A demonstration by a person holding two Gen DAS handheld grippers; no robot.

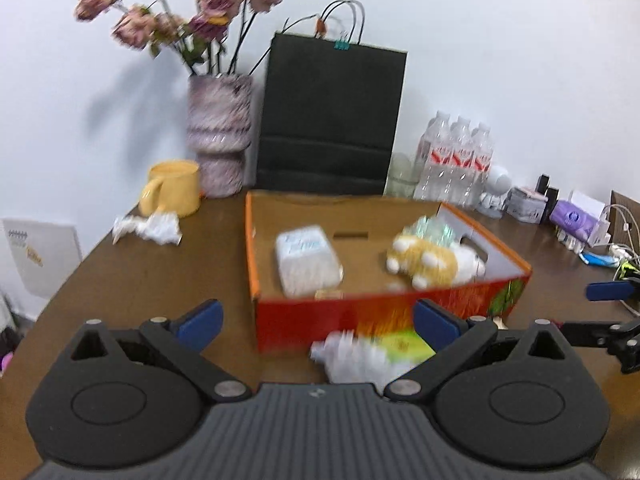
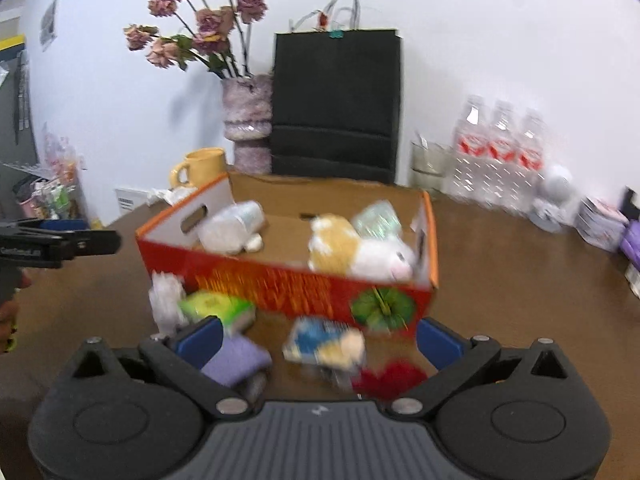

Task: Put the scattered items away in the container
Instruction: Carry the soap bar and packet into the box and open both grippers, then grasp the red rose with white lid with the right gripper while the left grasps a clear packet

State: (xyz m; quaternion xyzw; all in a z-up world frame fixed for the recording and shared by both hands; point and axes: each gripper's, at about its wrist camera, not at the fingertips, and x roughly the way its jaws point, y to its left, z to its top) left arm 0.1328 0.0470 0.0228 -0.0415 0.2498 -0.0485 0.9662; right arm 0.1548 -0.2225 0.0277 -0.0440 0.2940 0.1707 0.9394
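Orange cardboard box (image 2: 280,280) on the tabletop (image 1: 160,280) already holds a plush toy (image 2: 360,252) and a wrapped pack (image 1: 308,264). Loose bits remain in front: purple pouch (image 2: 240,364), green packet (image 2: 220,308), crumpled tissue (image 1: 352,356). All look light and soft; pinch mid-body. Left claw (image 1: 316,320) and right claw (image 2: 320,340) both released, empty.

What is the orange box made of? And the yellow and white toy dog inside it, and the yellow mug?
The orange box looks like cardboard: plain brown inside, glossy print outside, with cut handle slots. The toy dog seems to be soft plush, since its surface looks fuzzy and its shape rounded. The yellow mug looks smooth and matte, probably ceramic, though plastic is possible; the blur leaves that open.
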